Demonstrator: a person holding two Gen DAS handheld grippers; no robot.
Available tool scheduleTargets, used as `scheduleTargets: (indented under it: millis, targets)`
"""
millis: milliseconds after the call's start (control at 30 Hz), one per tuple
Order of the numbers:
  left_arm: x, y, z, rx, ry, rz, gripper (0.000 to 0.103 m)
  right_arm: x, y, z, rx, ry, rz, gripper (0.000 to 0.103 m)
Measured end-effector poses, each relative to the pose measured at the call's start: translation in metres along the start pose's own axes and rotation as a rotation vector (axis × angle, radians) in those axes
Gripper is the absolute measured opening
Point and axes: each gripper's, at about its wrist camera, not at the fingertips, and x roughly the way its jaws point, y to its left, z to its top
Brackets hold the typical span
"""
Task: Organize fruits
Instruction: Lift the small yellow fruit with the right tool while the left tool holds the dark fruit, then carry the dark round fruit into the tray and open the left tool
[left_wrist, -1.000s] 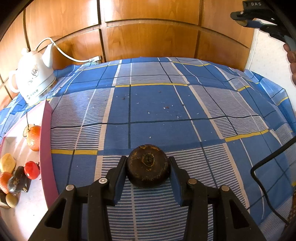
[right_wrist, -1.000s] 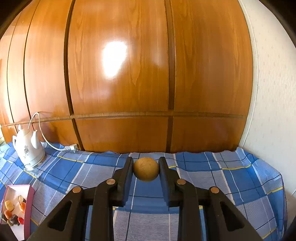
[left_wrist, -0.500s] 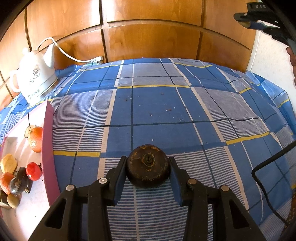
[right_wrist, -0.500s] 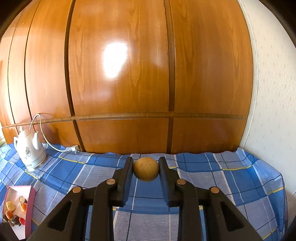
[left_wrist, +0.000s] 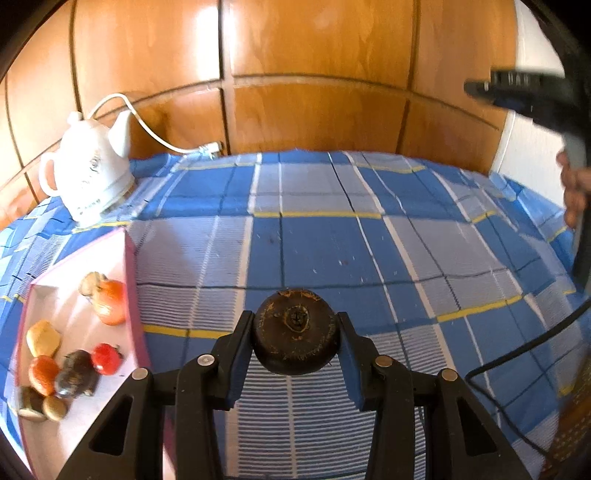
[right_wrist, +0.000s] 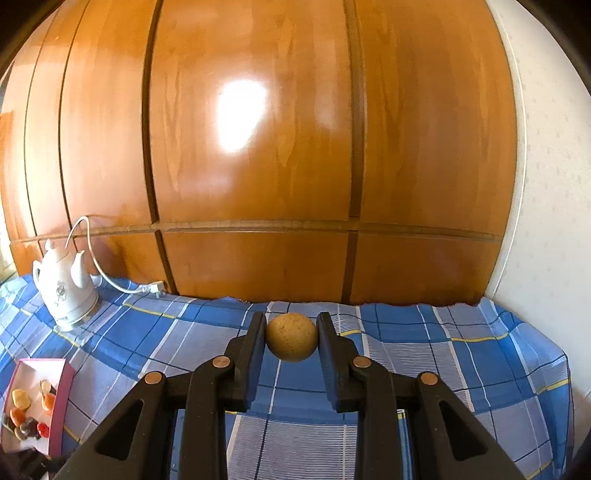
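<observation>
My left gripper (left_wrist: 295, 332) is shut on a dark brown round fruit (left_wrist: 295, 334) and holds it above the blue checked cloth. A pink tray (left_wrist: 131, 280) lies to its left and holds several small fruits, among them an orange one (left_wrist: 110, 301) and a red one (left_wrist: 106, 358). My right gripper (right_wrist: 291, 338) is shut on a tan round fruit (right_wrist: 291, 336), held high over the table. The tray (right_wrist: 59, 402) shows far down to its left. The right gripper's body (left_wrist: 528, 98) shows at the upper right of the left wrist view.
A white electric kettle (left_wrist: 92, 173) with a white cord (left_wrist: 155, 136) stands at the back left of the table, also in the right wrist view (right_wrist: 64, 291). Wood panelling (right_wrist: 258, 147) backs the table. A black cable (left_wrist: 517, 354) hangs at the right edge.
My left gripper has risen and tilted up with the dark fruit, so more wall shows and the tray sits closer. My right gripper has shifted slightly, still holding the tan fruit.
</observation>
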Motion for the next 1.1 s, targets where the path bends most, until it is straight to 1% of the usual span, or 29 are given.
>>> scheduleTargets:
  millis: [133,300,367,567,700,833,933,1100]
  targets:
    - [-0.020,0.016,0.007,-0.041,-0.037,0.022,0.043,0.003,0.010,-0.003,-0.035,0.015,0.020,0.028]
    - [-0.043,0.044,0.007,-0.107,-0.049,0.066,0.043,0.007,0.022,-0.009,-0.076,0.038,0.054,0.028]
    - [-0.055,0.063,0.002,-0.152,-0.049,0.088,0.043,0.008,0.027,-0.012,-0.091,0.045,0.065,0.028]
    - [-0.088,0.120,-0.026,-0.286,-0.041,0.167,0.043,0.014,0.039,-0.018,-0.130,0.069,0.084,0.028]
    - [-0.102,0.147,-0.052,-0.351,-0.016,0.209,0.043,0.017,0.046,-0.024,-0.158,0.081,0.084,0.028]
    - [-0.104,0.159,-0.073,-0.388,0.017,0.218,0.043,0.020,0.052,-0.030,-0.180,0.098,0.087,0.028]
    - [-0.098,0.161,-0.081,-0.400,0.039,0.211,0.043,0.021,0.057,-0.034,-0.196,0.106,0.087,0.028]
    - [-0.077,0.162,-0.081,-0.389,0.061,0.222,0.044,0.023,0.065,-0.040,-0.226,0.114,0.087,0.028]
